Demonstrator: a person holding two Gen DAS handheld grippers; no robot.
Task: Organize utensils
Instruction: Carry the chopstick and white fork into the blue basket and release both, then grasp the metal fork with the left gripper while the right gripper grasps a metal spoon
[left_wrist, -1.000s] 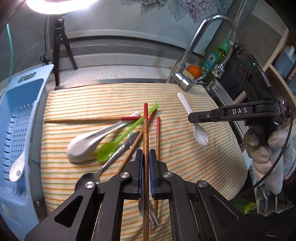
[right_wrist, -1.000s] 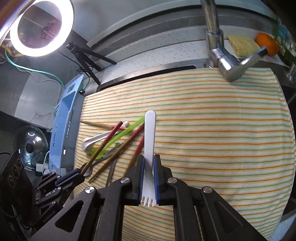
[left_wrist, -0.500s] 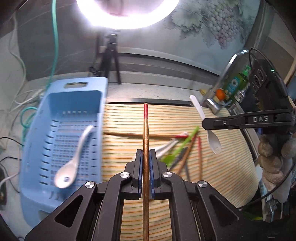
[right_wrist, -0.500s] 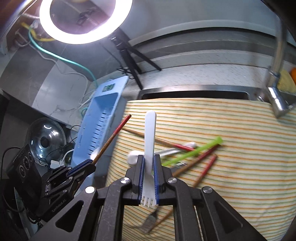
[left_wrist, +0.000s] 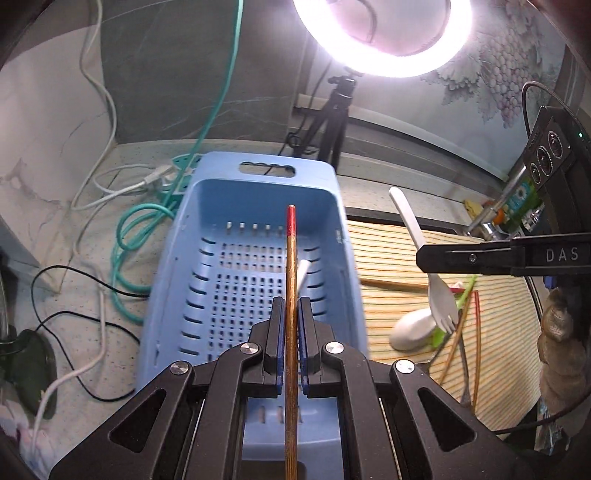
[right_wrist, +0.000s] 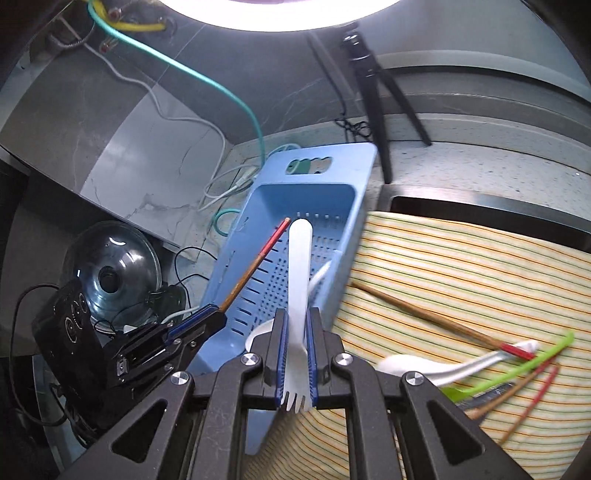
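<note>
Chopstick (left_wrist: 290, 280) sits pinched in the left gripper (left_wrist: 290, 332), above the basket (left_wrist: 343, 258); the right gripper (right_wrist: 295, 354) clamps the fork (right_wrist: 297, 273) just beside. Lower both inside the walls before releasing, 1 at a time.

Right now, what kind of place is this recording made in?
Most likely a home kitchen counter by a sink. A metal faucet stands beside a striped cloth strewn with utensils, a blue drain basket sits on the speckled countertop, and a glass pot lid lies nearby.
</note>
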